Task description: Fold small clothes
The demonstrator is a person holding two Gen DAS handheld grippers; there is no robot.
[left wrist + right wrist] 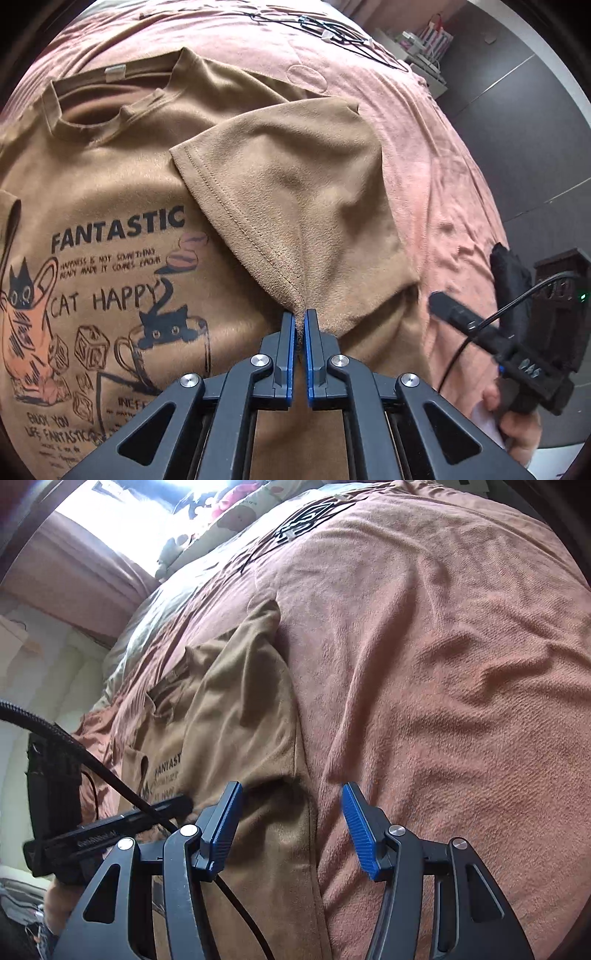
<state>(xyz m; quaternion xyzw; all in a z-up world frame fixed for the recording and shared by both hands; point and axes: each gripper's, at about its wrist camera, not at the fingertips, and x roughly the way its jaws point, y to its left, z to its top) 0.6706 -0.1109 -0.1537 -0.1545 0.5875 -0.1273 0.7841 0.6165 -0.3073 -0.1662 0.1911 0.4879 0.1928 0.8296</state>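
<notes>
Brown T-shirt (pixel 110 206) sleeve hem is pinched in the left gripper (pixel 300 317); right gripper (pixel 291 812) is held spread over its near edge.

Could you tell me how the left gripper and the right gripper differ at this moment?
The left gripper has its jaws shut, pinching the hem of the brown T-shirt's sleeve; the right gripper has its jaws apart with nothing between the pads. The left gripper is over the shirt; the right gripper straddles the shirt's side edge and the pink blanket. Both have black frames with blue pads.
</notes>
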